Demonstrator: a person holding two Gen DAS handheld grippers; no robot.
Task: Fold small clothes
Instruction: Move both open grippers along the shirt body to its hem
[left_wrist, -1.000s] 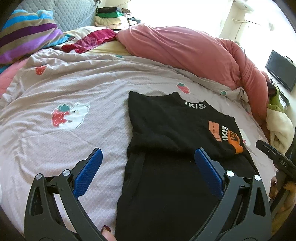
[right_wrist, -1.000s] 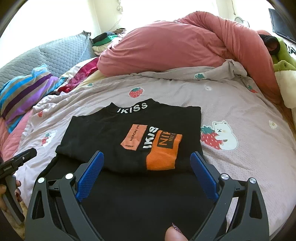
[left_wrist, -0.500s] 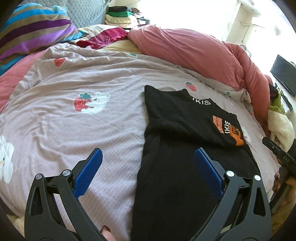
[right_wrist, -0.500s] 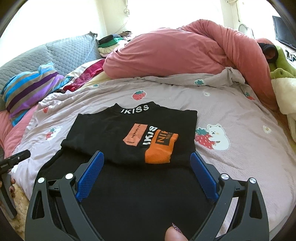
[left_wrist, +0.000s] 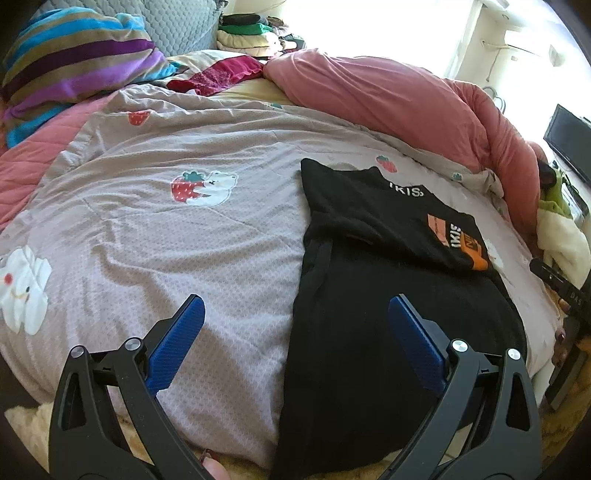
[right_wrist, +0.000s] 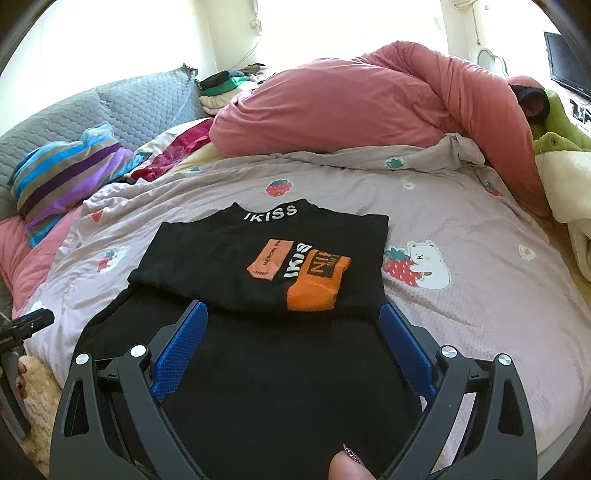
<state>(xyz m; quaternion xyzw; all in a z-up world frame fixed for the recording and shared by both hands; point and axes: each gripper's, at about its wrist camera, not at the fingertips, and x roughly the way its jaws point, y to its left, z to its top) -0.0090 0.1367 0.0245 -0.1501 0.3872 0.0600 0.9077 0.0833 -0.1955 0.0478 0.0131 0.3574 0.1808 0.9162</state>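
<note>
A: Far left, on the bed: striped pillow, propped against a grey quilted cushion.

B: Next over, on the bed cover: strawberry-and-bear print.

A: Left tongs: spread wide, gripping nothing, hovering over the near edge of the bed, one blue pad above the cover, the other above black fabric.

B: Centre: black shirt, lying flat on the cover, top part folded down over the lower part, "IKISS" at the collar, orange patch facing up. Lower part hanging over the bed's near edge.

A: Right tongs: also spread wide, holding nothing, both pads above the shirt, just short of the fold.

B: Behind the shirt: pink duvet, bunched along the far side.

A: Far right: green plush toy at the bed's edge; dark screen beyond.
</note>
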